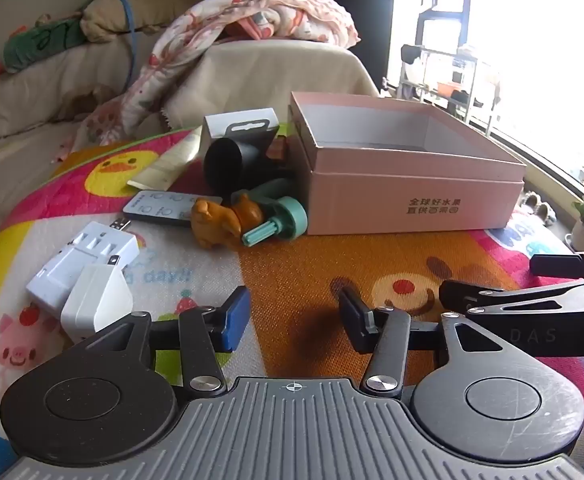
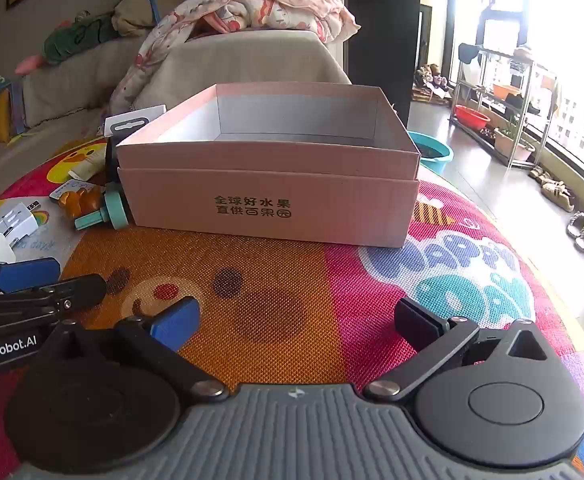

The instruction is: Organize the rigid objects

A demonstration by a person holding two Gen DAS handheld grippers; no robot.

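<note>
Both tongs hover low over the tabletop's cartoon mat (image 1: 292,272), side by side, nothing between the jaws of either.

Left tongs (image 1: 294,318): jaws apart, moderately wide, empty. Bare orange mat lies between them.

Right tongs (image 2: 296,322): spread very wide, empty. They also show at the right edge of the left wrist view, just beside the left tongs.

Pink open box (image 1: 408,168) sits ahead of both tongs, well apart from them. From the left tongs it lies ahead and to the right; from the right tongs it is straight ahead, printed side facing the camera. Inside appears empty as far as can be seen.

Loose things cluster left of the box, ahead-left of the left tongs:
- white power adapter (image 1: 82,268) and a smaller white plug (image 1: 98,302) touching it, near the left finger, closest to the tongs
- orange toy animal (image 1: 222,220) on its side, touching a teal and green plastic piece (image 1: 282,216) that leans against the box's left corner
- remote control (image 1: 158,208) flat behind the toy
- black cylinder (image 1: 232,160) on its side, a white packaged card (image 1: 242,126) behind it
- cream tube (image 1: 172,162) lying to the left of the cylinder

None of these touches either tongs.
</note>
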